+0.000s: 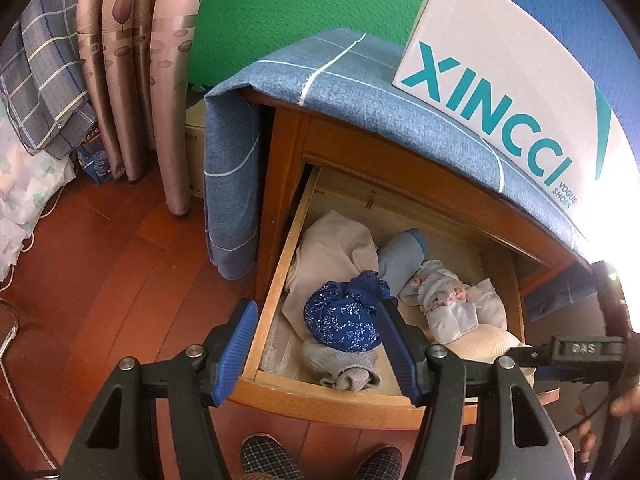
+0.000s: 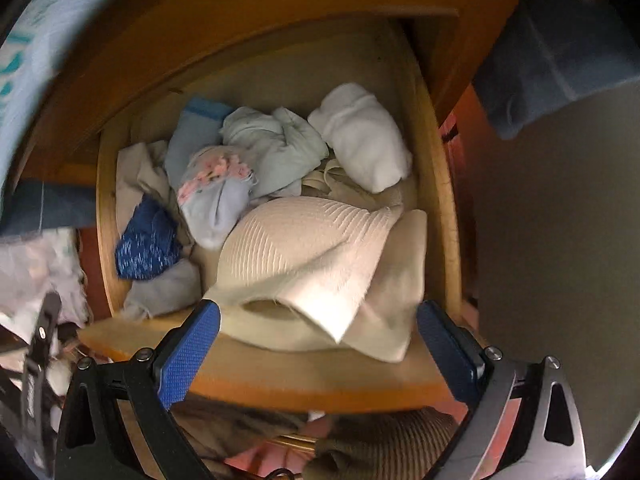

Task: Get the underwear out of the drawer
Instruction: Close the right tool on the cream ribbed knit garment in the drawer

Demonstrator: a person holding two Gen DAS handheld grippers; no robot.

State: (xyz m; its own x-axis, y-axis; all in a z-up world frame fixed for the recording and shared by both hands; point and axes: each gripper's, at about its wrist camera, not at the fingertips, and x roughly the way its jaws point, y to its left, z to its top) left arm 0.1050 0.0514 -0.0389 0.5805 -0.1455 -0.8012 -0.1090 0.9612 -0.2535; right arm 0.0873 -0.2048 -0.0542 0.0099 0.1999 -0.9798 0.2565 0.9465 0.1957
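Note:
The wooden drawer (image 1: 276, 276) is pulled open and holds several pieces of clothing. A dark blue floral underwear (image 1: 344, 320) lies at its front left; it also shows in the right wrist view (image 2: 146, 244). A pale blue piece with pink flowers (image 1: 448, 300) lies beside it (image 2: 216, 192). A cream ribbed bra (image 2: 304, 256) fills the front right of the drawer (image 2: 436, 184). My left gripper (image 1: 316, 348) is open above the drawer's front left, jaws either side of the blue underwear, not touching it. My right gripper (image 2: 320, 344) is open above the drawer's front edge, over the bra.
A white shoe box (image 1: 504, 80) stands on a blue cloth (image 1: 340, 76) over the nightstand top. Curtains (image 1: 160, 80) hang to the left above a red wooden floor (image 1: 112, 260). A white rolled piece (image 2: 364, 136) lies at the drawer's back right. Slippered feet (image 1: 264, 460) are below.

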